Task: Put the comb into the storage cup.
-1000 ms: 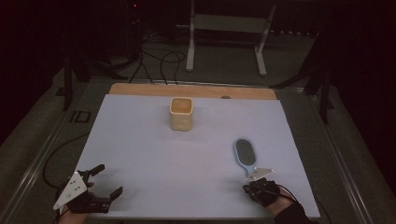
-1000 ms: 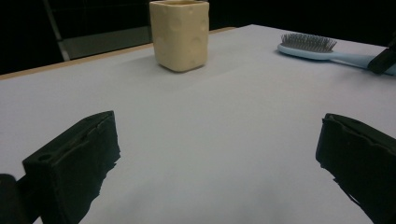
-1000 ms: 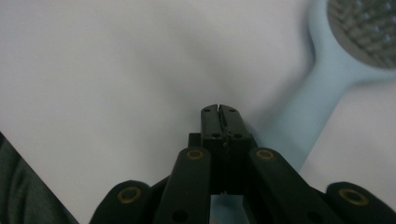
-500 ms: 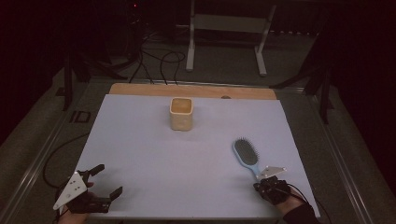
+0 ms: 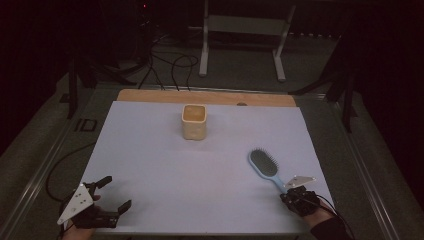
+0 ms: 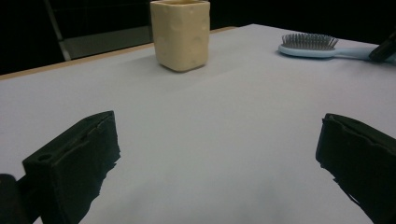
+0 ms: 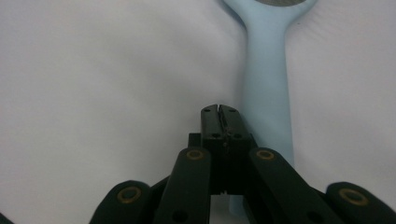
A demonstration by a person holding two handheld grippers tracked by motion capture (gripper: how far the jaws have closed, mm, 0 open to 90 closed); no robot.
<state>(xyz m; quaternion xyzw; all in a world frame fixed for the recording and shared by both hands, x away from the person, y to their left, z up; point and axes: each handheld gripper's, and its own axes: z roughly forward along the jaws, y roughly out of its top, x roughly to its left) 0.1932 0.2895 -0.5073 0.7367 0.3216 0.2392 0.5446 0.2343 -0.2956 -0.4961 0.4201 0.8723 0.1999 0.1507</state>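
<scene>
My right gripper (image 7: 219,108) sits clenched, empty, over the hairbrush (image 5: 266,165) handle near the desk's right edge; next: open, straddle it.

My left gripper (image 5: 106,194) rests released.

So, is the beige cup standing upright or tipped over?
Upright. The beige cup stands on its base on the table, its open mouth facing up, seen from above and from the left gripper view.

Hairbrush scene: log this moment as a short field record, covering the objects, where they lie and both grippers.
surface: pale sheet covering the table
hairbrush: light blue hairbrush lying flat at the near right, bristles up, handle toward the person
cup: cream square cup upright, centre far side, apart from the brush
right gripper: right gripper jaws shut together with nothing between them, lying beside the brush handle; contact unclear
left gripper: left gripper jaws wide open, holding nothing, low at the near left corner
</scene>
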